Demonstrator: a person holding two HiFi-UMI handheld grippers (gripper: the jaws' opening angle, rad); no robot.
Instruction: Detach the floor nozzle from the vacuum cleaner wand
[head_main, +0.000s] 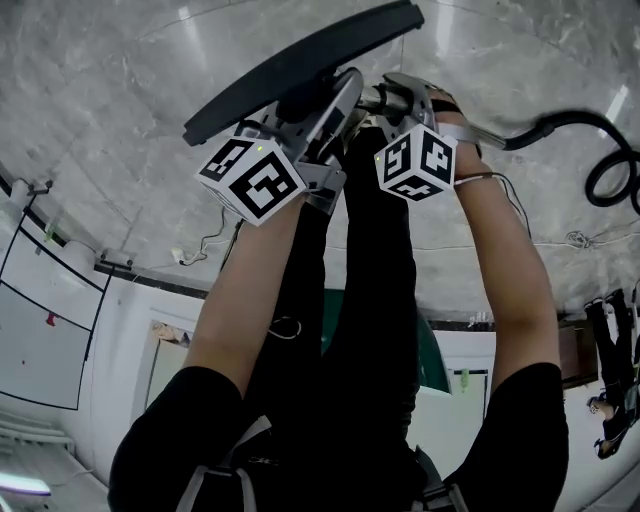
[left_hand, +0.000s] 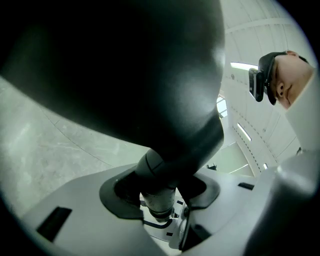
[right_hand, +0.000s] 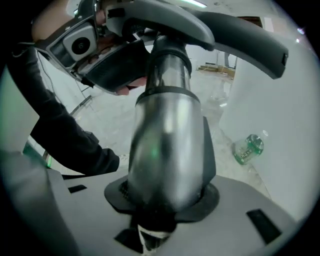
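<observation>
The black floor nozzle (head_main: 300, 70) is held up off the marbled floor, its long bar slanting across the top of the head view. My left gripper (head_main: 320, 120) is shut on the nozzle's dark neck (left_hand: 160, 175), and the nozzle body (left_hand: 125, 70) fills most of the left gripper view. My right gripper (head_main: 400, 100) is shut on the silver wand tube (right_hand: 167, 145). That tube runs up into a collar (right_hand: 170, 55) under the nozzle (right_hand: 225, 25). The left gripper (right_hand: 100, 55) holds close beside that collar. Nozzle and wand look joined.
A black hose (head_main: 570, 125) curls away over the floor at the right. A green bottle (right_hand: 248, 148) lies on the floor beside a white panel (right_hand: 280, 125). The person's dark sleeve (right_hand: 65, 135) crosses the left of the right gripper view.
</observation>
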